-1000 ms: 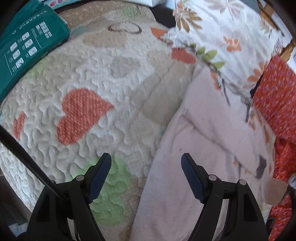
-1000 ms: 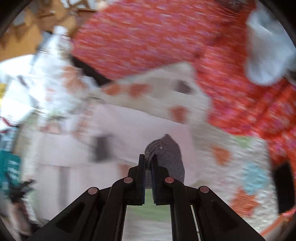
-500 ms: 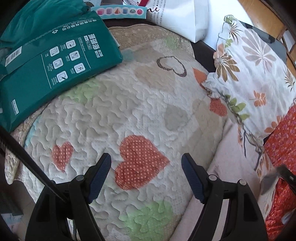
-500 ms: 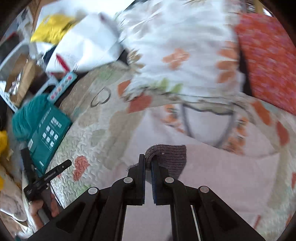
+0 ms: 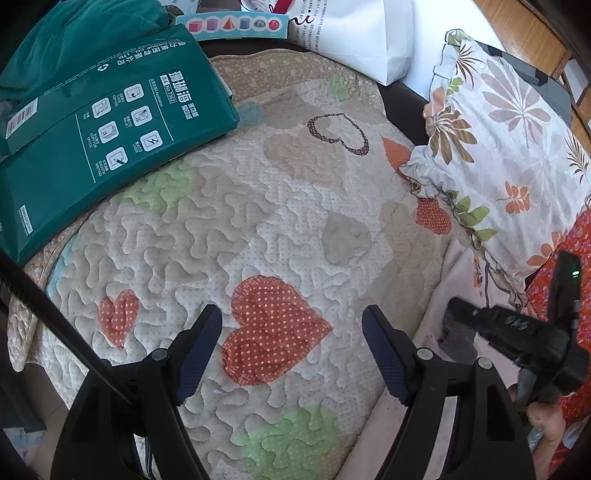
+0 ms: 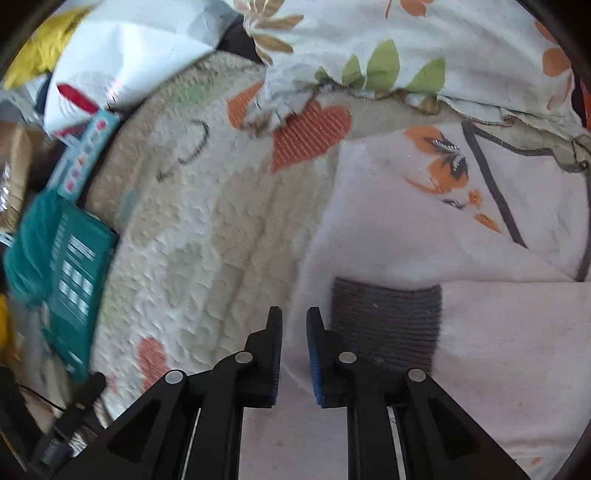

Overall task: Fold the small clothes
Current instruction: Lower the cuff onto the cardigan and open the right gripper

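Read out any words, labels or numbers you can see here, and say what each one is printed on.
"A4" and "No.7302": rotated label on the green paper package; its Chinese brand characters and icon captions are too small to make out.
Barcode on the same package: digits unreadable.
"...ni" in red script, with lines of fine print: white paper bag; fine print too small to read.
Teal card strip: coloured shapes only, no words.
Right wrist view: everything printed is blurred.

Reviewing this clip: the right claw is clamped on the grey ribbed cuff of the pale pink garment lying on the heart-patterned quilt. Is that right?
Not quite. The right claw has just been opening and is not clamped on the grey ribbed cuff: the right wrist view shows a gap between its fingers, with the cuff lying flat beside them. The rest stands: the pale pink garment lies on the heart-patterned quilt.
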